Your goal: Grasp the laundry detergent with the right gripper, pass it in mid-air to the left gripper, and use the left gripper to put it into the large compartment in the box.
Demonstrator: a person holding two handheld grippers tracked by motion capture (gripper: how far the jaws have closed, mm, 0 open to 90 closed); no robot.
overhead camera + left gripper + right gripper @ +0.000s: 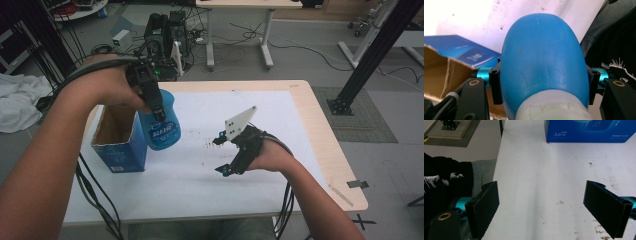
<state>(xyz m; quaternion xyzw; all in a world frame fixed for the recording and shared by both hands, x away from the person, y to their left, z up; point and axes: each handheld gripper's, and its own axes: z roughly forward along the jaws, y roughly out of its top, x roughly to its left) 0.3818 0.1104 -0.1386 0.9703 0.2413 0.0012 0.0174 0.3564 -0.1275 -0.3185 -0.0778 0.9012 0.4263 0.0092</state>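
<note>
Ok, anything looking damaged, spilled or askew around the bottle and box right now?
Nothing spilled. The blue bottle hangs clamped in the left gripper, lifted beside the open blue box. The box's cardboard flap edge looks ragged and torn. The white table cover has dark specks and stains. The right gripper is open and empty.

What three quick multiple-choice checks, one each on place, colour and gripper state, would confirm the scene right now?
1. Where is the blue bottle?
A. lying on the mat
B. held in the air beside the open box
C. inside the box

2. What colour is the box's outside?
A. blue
B. red
C. green

3. How does the right hand-held gripper stand?
A. shut on the bottle
B. shut on the box
C. open, nothing between its jaws

Answers:
1 B, the left hand-held gripper clamps it above the table.
2 A, blue printed walls.
3 C, the right gripper view shows bare white mat between the jaws.
</note>
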